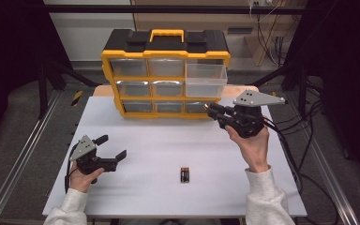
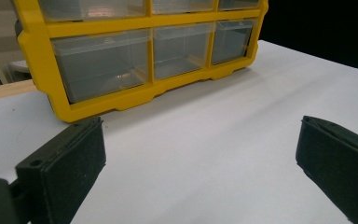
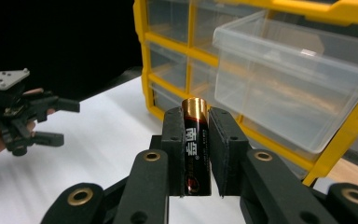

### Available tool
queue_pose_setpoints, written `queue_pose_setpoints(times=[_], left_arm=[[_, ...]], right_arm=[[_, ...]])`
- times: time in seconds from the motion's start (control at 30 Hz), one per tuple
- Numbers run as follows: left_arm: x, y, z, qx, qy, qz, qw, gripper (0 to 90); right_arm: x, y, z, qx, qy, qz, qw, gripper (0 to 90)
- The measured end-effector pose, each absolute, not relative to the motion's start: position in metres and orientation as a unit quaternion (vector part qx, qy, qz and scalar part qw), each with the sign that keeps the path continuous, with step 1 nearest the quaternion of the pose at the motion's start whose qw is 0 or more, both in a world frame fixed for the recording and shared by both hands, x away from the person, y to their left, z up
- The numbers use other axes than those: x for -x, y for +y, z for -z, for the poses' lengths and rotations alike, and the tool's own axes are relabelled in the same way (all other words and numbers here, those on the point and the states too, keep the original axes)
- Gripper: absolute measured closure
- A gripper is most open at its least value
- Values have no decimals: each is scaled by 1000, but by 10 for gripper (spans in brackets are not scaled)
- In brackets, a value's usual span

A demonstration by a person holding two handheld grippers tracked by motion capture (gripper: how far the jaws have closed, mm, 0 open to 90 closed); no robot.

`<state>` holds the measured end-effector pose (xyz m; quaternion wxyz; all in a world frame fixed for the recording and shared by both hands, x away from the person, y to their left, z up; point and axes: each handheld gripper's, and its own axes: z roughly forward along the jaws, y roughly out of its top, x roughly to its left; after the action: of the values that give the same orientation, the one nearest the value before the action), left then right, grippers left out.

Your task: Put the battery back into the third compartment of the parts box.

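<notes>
The right gripper (image 3: 196, 154) is closed on a battery (image 3: 196, 144), which stands upright between its two pads with the copper-coloured end up, black body below. In the high view this gripper (image 1: 209, 108) is held off the bench (image 1: 140, 140), just in front of the lower right corner of the yellow organizer (image 1: 165, 75), its tips pointing at the bottom row of drawers. One clear drawer (image 1: 206, 79) on the organizer's right column is pulled out, so its front wall juts past the yellow frame and overhangs the space just above and behind the gripper. In the right gripper view that open drawer (image 3: 293, 84) sits just up and right of the battery, its rim close but not touching.

The left gripper (image 1: 113, 147) rests low, well apart from the organizer toward the bench's front left, with its jaws spread wide and nothing between them. In the left gripper view (image 2: 200, 158) bare white bench lies between the pads, running clear up to the organizer's bottom edge.

Spare batteries (image 1: 184, 175) lie in a small cluster well in front of the organizer, between the two hands. The broad middle of the bench in front of the organizer is open. The organizer's back sits at the bench's far edge.
</notes>
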<state>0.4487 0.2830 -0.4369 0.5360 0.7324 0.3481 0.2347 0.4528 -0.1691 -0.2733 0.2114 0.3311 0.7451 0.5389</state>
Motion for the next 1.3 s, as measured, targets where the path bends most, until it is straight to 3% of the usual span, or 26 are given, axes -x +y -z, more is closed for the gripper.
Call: queue_pose_setpoints(times=[0.8, 1.3], left_arm=[[-449, 284, 436, -732, 348, -237, 536, 9], [-449, 284, 436, -730, 349, -236, 538, 9]], right_arm=[[-504, -168, 228, -363, 717, -545, 237, 773], [-546, -163, 220, -395, 705, -533, 251, 773]])
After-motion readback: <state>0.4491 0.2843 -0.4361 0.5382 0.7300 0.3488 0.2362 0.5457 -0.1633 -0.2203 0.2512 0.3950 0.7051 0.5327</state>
